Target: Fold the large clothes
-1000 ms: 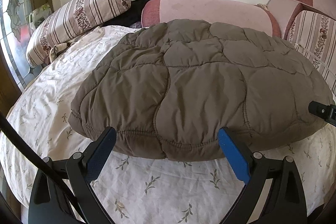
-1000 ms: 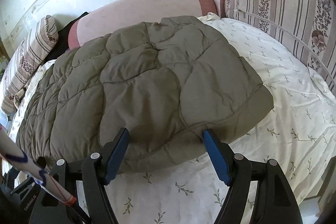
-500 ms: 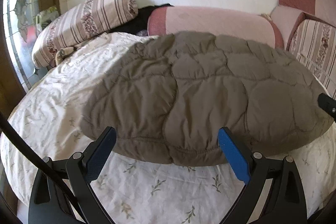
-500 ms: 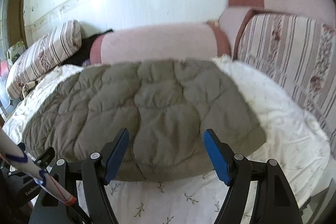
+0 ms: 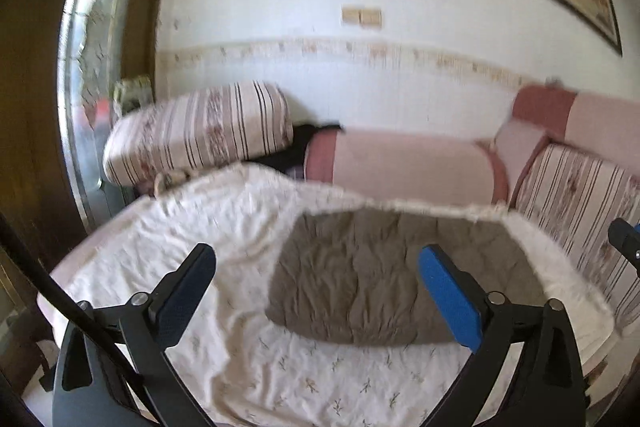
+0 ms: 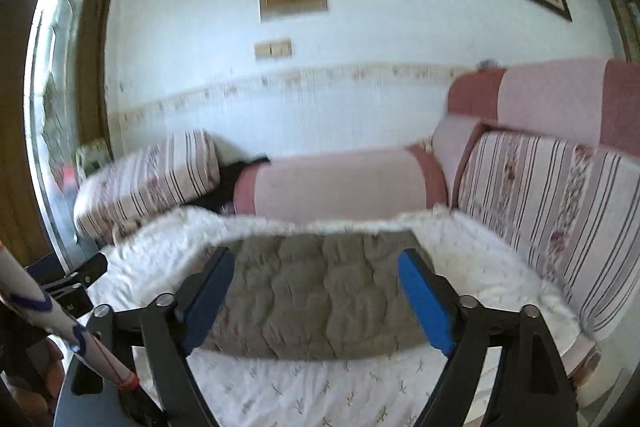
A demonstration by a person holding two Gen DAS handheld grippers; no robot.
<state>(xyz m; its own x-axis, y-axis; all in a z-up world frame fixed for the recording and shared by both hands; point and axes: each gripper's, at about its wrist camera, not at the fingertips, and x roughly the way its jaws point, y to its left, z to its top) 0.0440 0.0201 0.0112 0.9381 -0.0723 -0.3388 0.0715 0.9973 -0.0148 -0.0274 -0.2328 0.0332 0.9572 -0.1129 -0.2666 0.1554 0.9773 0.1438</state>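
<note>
Both grippers above the bed, empty. Left gripper (image 5: 316, 295) and right gripper (image 6: 316, 303): jaws spreading, pinching nothing. Jacket (image 6: 316, 291) flat on sheet (image 6: 320, 387) at twelve o'clock of right, one o'clock of left; long axis crosswise. Right looks nearer.

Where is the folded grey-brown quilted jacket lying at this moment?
In both wrist views the grey-brown quilted jacket lies flat on the white floral bedsheet, just before the long pink bolster cushion against the wall.
</note>
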